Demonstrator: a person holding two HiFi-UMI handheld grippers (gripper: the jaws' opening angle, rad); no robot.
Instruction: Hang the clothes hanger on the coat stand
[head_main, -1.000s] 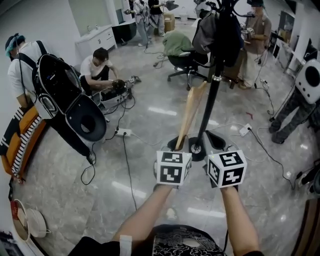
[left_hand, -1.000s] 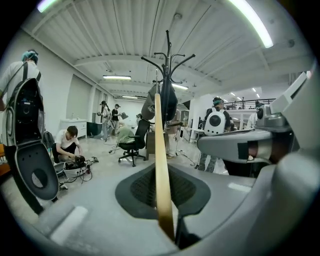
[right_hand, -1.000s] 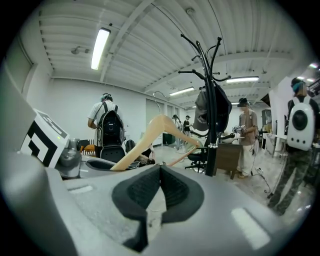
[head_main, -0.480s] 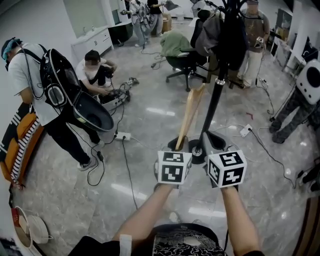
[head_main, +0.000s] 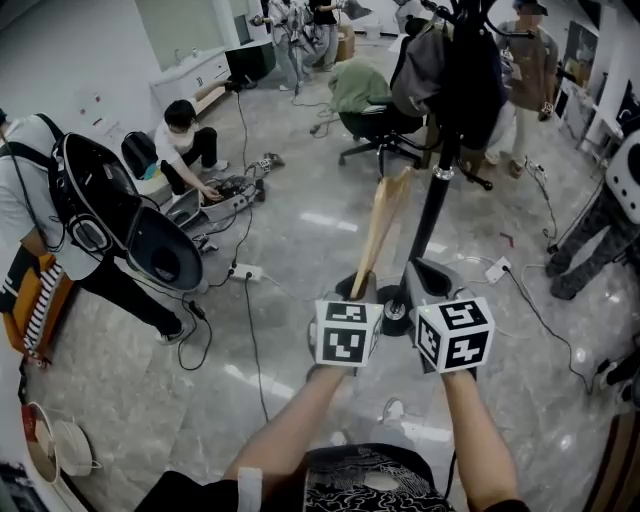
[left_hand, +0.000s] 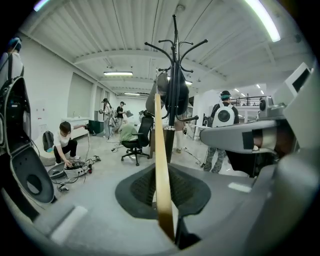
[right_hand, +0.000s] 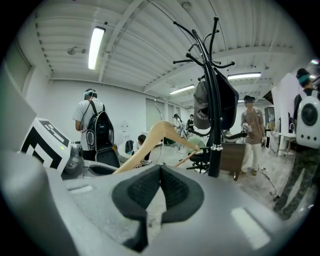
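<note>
Left gripper (head_main: 357, 288) pinches the lower end of the wooden clothes hanger (head_main: 380, 225), whose long axis slants up and away toward the coat stand (head_main: 437, 200), just ahead and slightly right. Right gripper (head_main: 425, 282), jaws together on nothing, sits nearer the pole. The hooks (left_hand: 174, 46) stand well above the hanger.

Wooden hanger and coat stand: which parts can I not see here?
- Wooden hanger, lower end: head view, hidden inside the left gripper.
- Coat stand, top: head view, cut off by the upper edge.
- Coat stand, base: head view, partly behind the right gripper.
</note>
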